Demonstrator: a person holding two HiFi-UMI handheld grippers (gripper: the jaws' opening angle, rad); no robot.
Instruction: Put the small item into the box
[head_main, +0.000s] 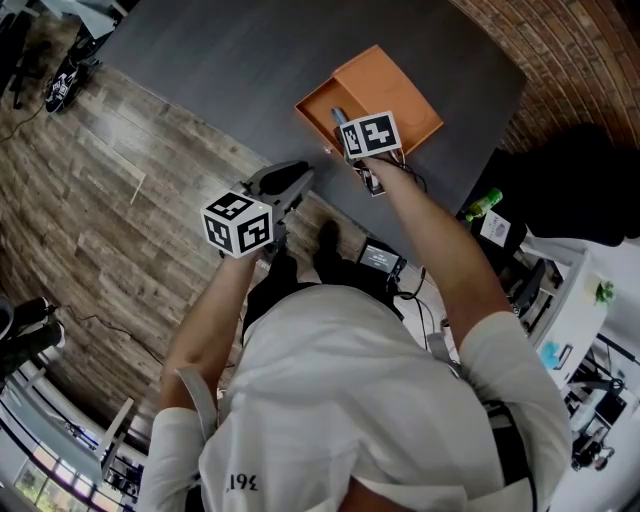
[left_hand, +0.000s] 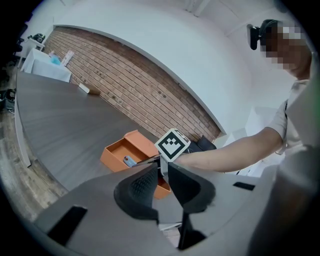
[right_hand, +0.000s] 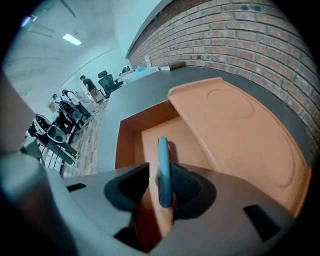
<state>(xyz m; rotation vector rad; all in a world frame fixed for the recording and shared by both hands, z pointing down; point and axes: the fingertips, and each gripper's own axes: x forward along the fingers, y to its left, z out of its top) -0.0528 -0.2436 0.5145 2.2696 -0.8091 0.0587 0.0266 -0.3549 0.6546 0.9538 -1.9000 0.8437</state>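
Note:
An orange box (head_main: 312, 104) lies open on the dark table (head_main: 250, 60), its lid (right_hand: 235, 130) folded back beside it. The small blue item (right_hand: 163, 170) stands on edge inside the box (right_hand: 127, 135), between the jaws of my right gripper (right_hand: 159, 187). It leans on the right pad, and a gap shows between it and the left pad. In the left gripper view the item (left_hand: 129, 161) rests on the box floor (left_hand: 116, 150). My left gripper (head_main: 300, 178) hangs off the table's near edge, its jaws together and empty (left_hand: 162, 172).
A brick wall (right_hand: 260, 40) runs behind the table. Wooden floor (head_main: 110, 220) lies to the left. A bench with a green bottle (head_main: 482, 203) and devices stands to the right. Office chairs and people (right_hand: 75, 100) are far off.

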